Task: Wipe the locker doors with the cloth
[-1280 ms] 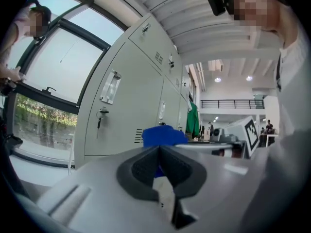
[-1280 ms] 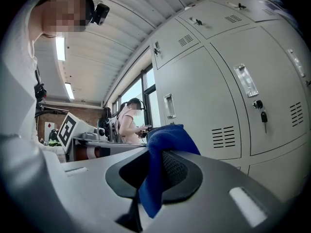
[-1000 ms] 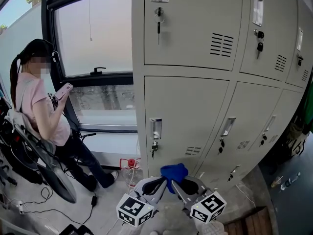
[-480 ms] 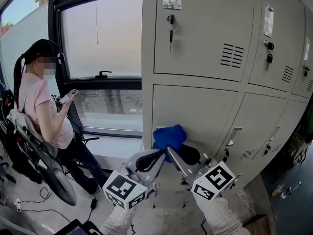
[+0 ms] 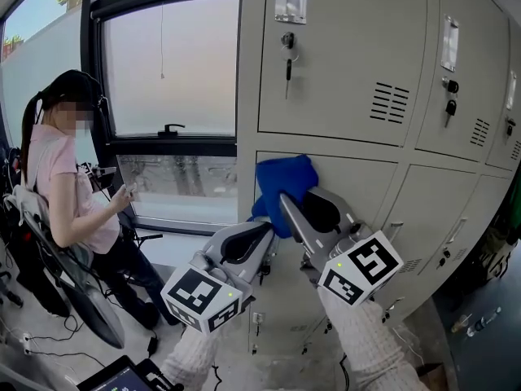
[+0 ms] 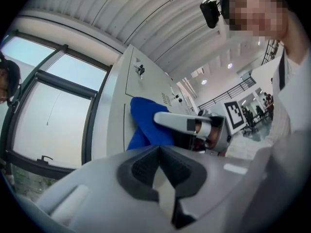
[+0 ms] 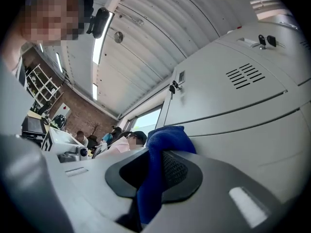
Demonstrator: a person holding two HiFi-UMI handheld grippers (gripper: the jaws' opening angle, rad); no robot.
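Climbing since before, the right gripper (image 5: 286, 202) is clamping the crumpled blue cloth (image 5: 281, 176) at frame centre, with the grey metal locker door (image 5: 362, 190) lying straight ahead; the left gripper (image 5: 262, 233) is idling lower left, jaws closed and empty.

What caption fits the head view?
Right gripper holds blue cloth against a locker door; left gripper, shut and empty, beside it.

Bunched blue cloth (image 5: 282, 179) in the right hand-held gripper (image 5: 303, 200), against a closed pale-grey locker door (image 5: 362, 190), near its top edge.
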